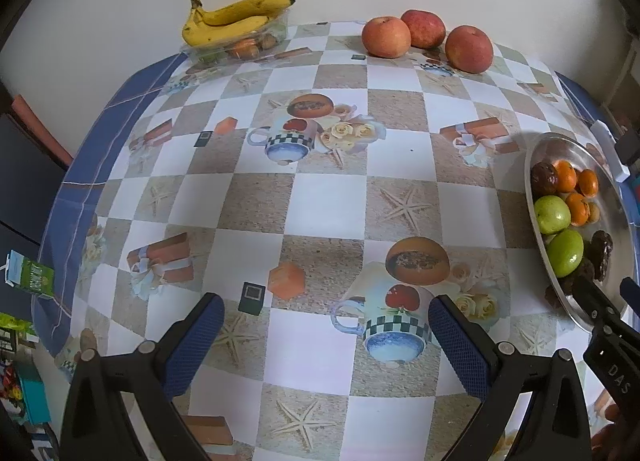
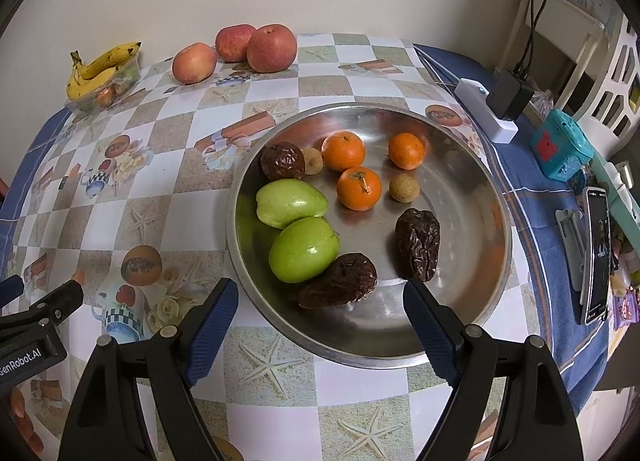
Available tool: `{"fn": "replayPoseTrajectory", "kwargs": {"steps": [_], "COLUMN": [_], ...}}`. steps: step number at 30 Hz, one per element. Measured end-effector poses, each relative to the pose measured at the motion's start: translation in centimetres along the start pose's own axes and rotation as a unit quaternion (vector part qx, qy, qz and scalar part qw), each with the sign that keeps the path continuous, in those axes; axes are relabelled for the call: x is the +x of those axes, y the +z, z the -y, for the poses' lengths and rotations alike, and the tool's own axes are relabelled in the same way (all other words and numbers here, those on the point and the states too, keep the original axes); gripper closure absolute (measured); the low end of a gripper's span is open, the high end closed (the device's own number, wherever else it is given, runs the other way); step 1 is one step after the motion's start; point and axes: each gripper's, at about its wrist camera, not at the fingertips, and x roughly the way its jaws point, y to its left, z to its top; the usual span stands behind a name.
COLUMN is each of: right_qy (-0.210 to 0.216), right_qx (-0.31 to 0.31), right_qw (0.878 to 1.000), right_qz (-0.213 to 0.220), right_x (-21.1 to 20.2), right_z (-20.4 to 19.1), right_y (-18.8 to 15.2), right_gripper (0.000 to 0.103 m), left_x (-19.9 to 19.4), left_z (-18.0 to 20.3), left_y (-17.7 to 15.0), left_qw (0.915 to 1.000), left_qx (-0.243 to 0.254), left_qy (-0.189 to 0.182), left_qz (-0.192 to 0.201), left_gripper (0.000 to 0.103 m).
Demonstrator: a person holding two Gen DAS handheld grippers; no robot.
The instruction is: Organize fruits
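Over the table [image 2: 280, 393] | right gripper [image 2: 320, 305] held spread and empty at the steel bowl [image 2: 472, 289] — mixed fruit is gathered there, a dark date [image 2: 340, 281] nearest | left gripper [image 1: 326, 321] unclenched, empty | apples [image 1: 424, 39] lined by the wall.

My left hand-held gripper [image 1: 326, 325] is matte black plastic with two angular fingers, each faced with a textured dark blue pad [image 1: 196, 341] and pinned by round silver screws. My right hand-held gripper [image 2: 316, 309] matches it. White lettering "GenRobot.AI" marks the left one's black side block.
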Motion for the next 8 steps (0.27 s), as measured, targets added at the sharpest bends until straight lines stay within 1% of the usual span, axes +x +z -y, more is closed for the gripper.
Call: {"fn": "replayPoseTrajectory", "kwargs": {"steps": [8], "right_qy": [0.0], "right_qx": [0.0], "right_qw": [1.0], "right_qz": [0.0], "right_x": [0.01], "right_z": [0.07], "right_y": [0.01], "right_gripper": [0.018], "left_x": [-0.25], "left_z": [-0.43], "left_y": [0.08], "left_qw": [0.9999], "left_qx": [-0.01], "left_qy": [-0.005], "left_qz": [0.006], "left_gripper": [0.0]}}
